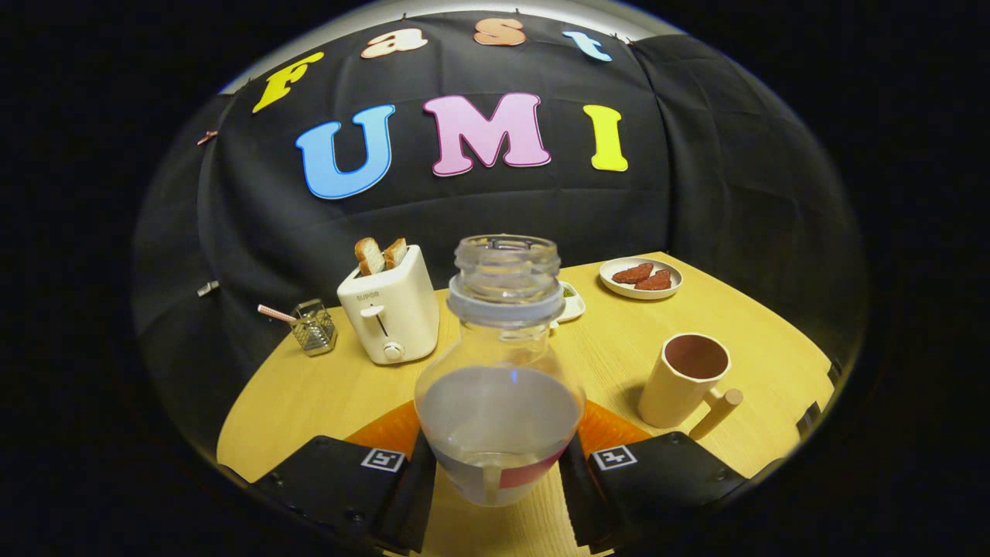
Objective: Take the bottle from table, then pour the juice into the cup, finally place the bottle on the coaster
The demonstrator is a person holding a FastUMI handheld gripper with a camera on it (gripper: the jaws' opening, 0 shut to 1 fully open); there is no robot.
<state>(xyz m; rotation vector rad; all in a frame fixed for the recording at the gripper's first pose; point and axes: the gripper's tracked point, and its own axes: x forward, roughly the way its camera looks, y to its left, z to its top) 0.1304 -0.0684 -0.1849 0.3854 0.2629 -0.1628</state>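
Note:
A clear glass bottle (501, 371) with an open mouth and whitish liquid in its lower half stands upright between my fingers. My gripper (499, 472) is shut on the bottle, one finger pressed against each side of its belly. An orange coaster (611, 429) lies on the wooden table just behind the bottle, showing past both of its sides. A beige cup (684, 379) with a wooden handle stands upright to the right of the bottle, beyond the right finger, with a dark reddish inside.
A white toaster (390, 309) with two bread slices stands beyond the left finger. A small glass holder (313, 329) with a straw is left of it. A plate with reddish pieces (642, 277) and a small white dish (571, 302) sit far back on the table (309, 394).

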